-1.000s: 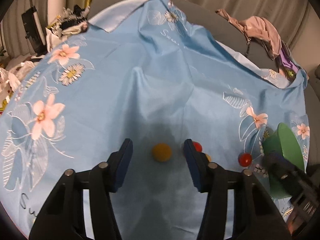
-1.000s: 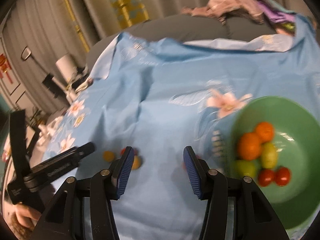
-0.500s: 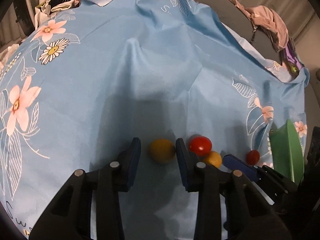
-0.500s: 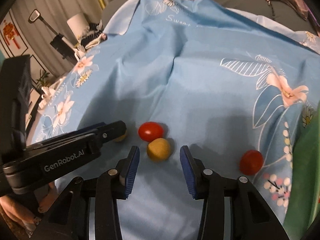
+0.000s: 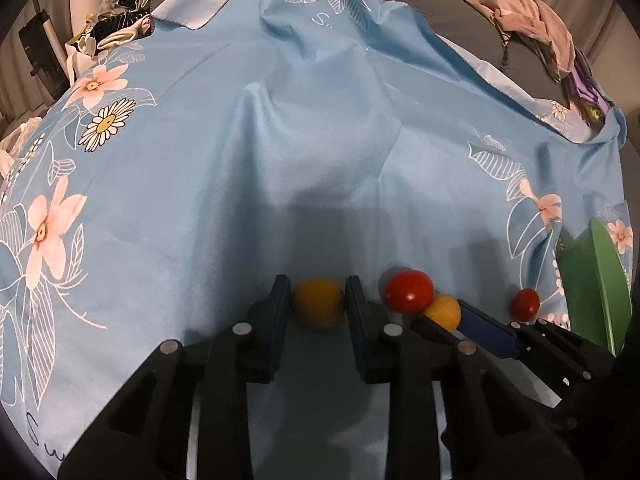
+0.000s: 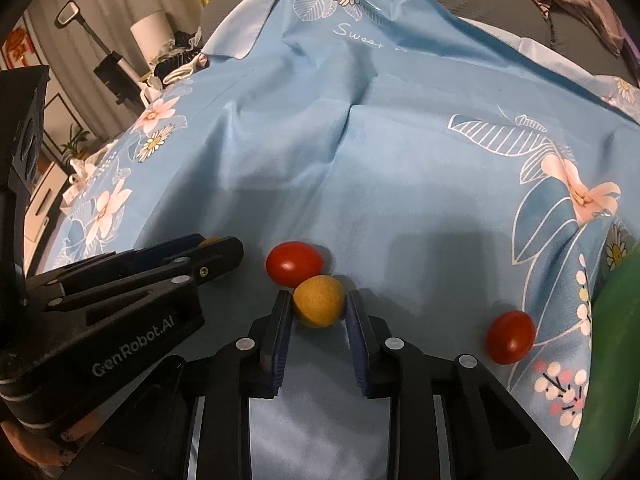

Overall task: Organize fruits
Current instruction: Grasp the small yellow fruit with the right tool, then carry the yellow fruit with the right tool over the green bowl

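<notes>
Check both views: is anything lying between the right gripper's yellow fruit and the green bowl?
Yes: a red tomato lies on the cloth between the yellow fruit in the right gripper and the green bowl.

A: Dim, warm indoor light, and both views bow hard, with black corners.

B: A broad soft shadow lies on the blue cloth [image 5: 320, 140] toward 6 o'clock. Small glints sit on the red tomato [image 6: 295, 263]. The centre is sharp and the rims smear.
</notes>
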